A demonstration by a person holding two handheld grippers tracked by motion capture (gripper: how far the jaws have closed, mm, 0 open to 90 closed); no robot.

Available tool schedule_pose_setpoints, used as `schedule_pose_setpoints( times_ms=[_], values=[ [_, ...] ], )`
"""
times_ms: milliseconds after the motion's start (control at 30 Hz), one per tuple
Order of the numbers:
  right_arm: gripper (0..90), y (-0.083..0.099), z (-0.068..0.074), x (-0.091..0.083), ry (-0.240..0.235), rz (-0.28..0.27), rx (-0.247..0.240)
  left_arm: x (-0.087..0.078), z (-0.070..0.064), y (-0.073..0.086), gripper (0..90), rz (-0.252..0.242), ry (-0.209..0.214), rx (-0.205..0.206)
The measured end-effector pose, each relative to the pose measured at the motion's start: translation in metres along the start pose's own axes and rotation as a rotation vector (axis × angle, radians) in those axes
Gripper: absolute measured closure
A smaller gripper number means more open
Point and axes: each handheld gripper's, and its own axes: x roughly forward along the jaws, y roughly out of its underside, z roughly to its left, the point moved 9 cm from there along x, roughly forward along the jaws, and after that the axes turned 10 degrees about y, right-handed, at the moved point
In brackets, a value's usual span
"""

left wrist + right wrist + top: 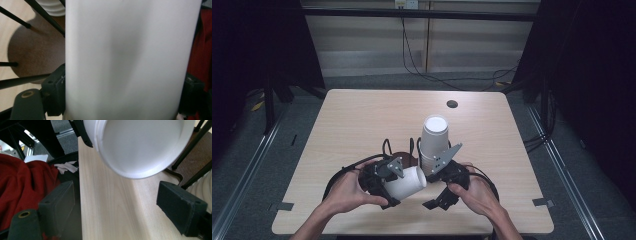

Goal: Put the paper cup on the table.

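Paper cup (pixel 406 182): white, lying sideways above the near middle of the bench (pixel 362 115), clamped across its body by the left gripper (pixel 384 186); open mouth turned right, toward the right gripper (pixel 443 187).
Left gripper jaws: clenched on the cup wall (pixel 130 60), one black pad (pixel 56 90) pressed to each side; the wall looks uncrushed.
Right gripper jaws: released and spread wide, the two pads (pixel 58 202) apart with bare bench between them; the cup's rim (pixel 140 173) hangs just beyond them, not touching.
Reason for hold: judged a hand-over or pull-off posture, the cup offered mouth-first so the free jaws can close on the rim or wall.
Cup stack (pixel 432 142): tall nested column of white cups, just beyond the right gripper; ribbed rims visible at the far edge of the left gripper view (pixel 51 7).
Wire holder (pixel 399 150): thin black rods rising from a round brown base (pixel 32 50), between the stack and the left gripper.
Obstructions: the rods and stack stand close behind both grippers, so a forward push risks knocking them; the near bench edge is close below.
Surroundings: small dark hole (pixel 452 104) in the far bench; red cloth (pixel 22 185) beyond the bench edge; cables (pixel 432 75) on the floor behind.
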Motion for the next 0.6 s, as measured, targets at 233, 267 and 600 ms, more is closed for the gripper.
schedule_pose_setpoints(
  times_ms=[233, 267, 600],
  values=[
    [20.4, 0.007, 0.0, 0.003, -0.054, 0.073, -0.003, 0.0, -0.003, 0.002, 17.4, 0.021, 0.009, -0.007],
    [20.5, 0.008, 0.001, 0.003, -0.071, 0.081, -0.002, 0.003, -0.005, 0.002, 17.4, 0.037, 0.02, -0.004],
    [15.0, 0.01, 0.005, 0.012, -0.077, 0.125, 0.009, 0.019, -0.013, 0.005, 17.4, 0.098, 0.051, 0.023]
  ],
)
